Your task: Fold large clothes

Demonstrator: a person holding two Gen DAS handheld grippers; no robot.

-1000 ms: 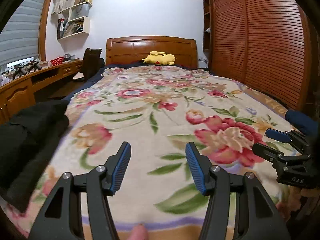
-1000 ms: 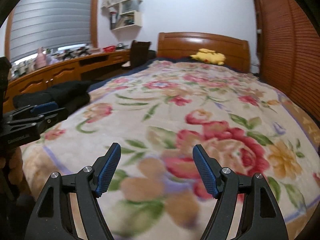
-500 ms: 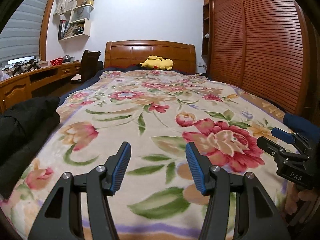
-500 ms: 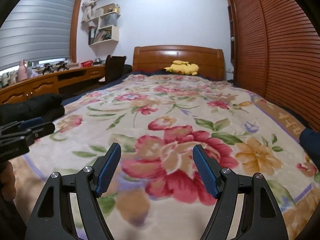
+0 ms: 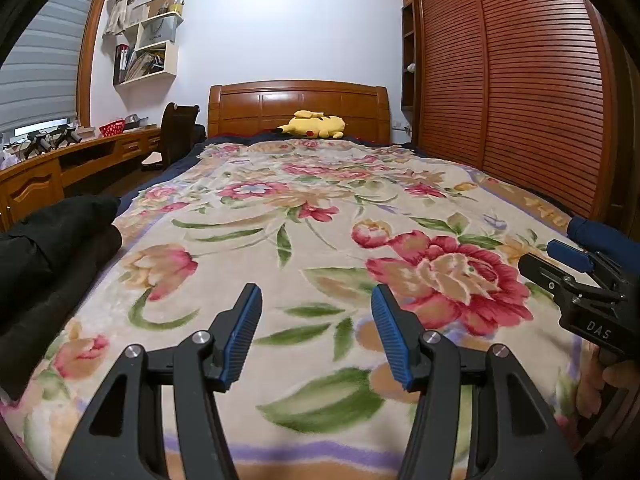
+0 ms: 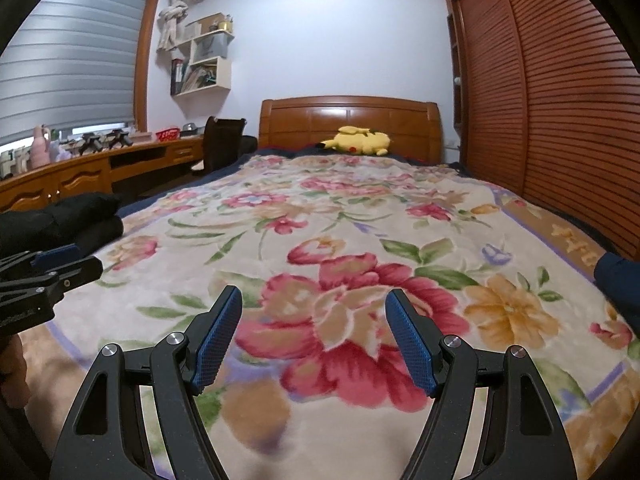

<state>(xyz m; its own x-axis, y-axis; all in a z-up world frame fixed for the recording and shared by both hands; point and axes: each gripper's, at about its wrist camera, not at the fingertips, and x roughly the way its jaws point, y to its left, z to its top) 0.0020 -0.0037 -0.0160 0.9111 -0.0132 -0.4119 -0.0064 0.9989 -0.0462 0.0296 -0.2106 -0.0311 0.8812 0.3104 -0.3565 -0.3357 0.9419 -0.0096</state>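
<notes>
1. Filling the room is the wooden bed (image 5: 298, 104) with a carved brown headboard, and spread flat across it is the large cream plush blanket with red, pink and orange flowers (image 5: 304, 216), running from just below both cameras up toward the headboard.
2. Along the right wall stands the reddish-brown slatted wooden wardrobe (image 5: 520, 92); along the left runs the long brown wooden worktop (image 6: 72, 172) under the grey window blind.
3. On the bed's left edge sits a pile of black folded clothes (image 5: 48, 248), well left of the left hand-held gripper (image 5: 316, 332) and touching the blanket's border.
4. At the right edge, a dark blue fabric bundle (image 6: 618, 280) lies beside the right hand-held gripper (image 6: 314, 336).
5. Left hand-held gripper: blue pads apart, nothing between them, poised above the blanket's near end.
6. Right hand-held gripper: spread wider, also bare, over a big red rose in the print.
7. Far off, a yellow plush toy (image 5: 316, 125) rests against the headboard.
</notes>
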